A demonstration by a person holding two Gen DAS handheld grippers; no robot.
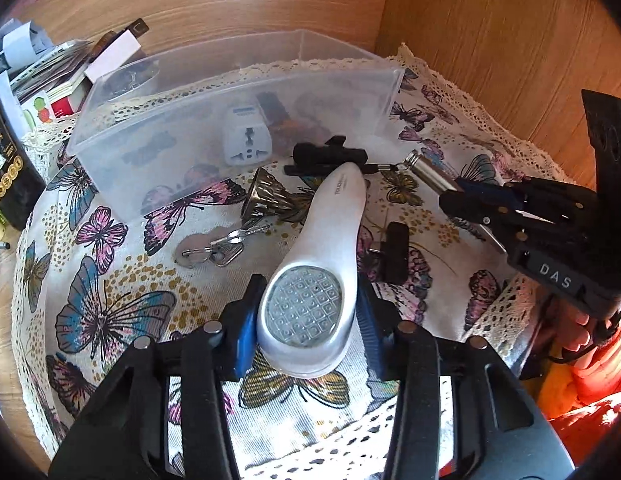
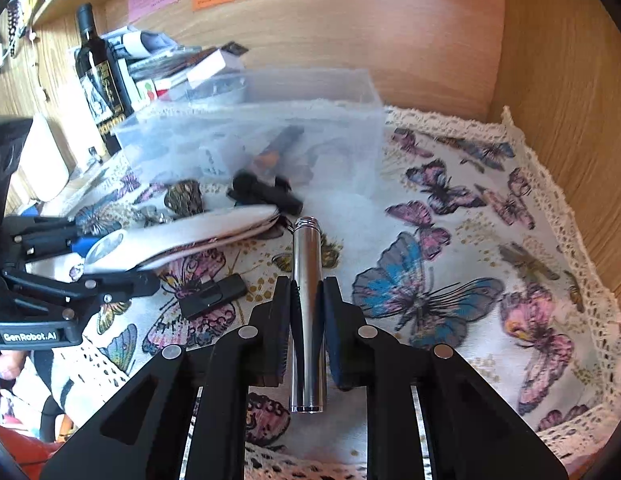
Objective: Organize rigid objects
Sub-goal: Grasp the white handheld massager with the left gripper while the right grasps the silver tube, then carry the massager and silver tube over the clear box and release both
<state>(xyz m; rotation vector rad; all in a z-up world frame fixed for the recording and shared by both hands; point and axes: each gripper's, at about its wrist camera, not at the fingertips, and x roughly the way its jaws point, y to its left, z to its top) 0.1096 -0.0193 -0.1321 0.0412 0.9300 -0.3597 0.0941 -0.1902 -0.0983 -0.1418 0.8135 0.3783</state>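
My left gripper (image 1: 306, 312) is shut on the round lamp end of a white handheld LED light (image 1: 314, 264), which points toward a clear plastic bin (image 1: 150, 152); the light also shows in the right wrist view (image 2: 182, 240). My right gripper (image 2: 306, 292) is shut on a silver metal cylinder (image 2: 306, 312) just above the butterfly cloth; the cylinder shows in the left wrist view (image 1: 430, 172) too. A white plug adapter (image 1: 246, 140) lies in the bin. On the cloth lie a black clip-like tool (image 1: 330, 158), a small brass bell (image 1: 266, 198), keys (image 1: 218, 246) and a black block (image 1: 394, 252).
The butterfly cloth (image 2: 450, 240) covers a wooden shelf with wooden walls behind and at the right (image 2: 570, 100). A dark bottle (image 2: 96, 76) and stacked books and boxes (image 1: 62, 80) stand at the left beside the bin.
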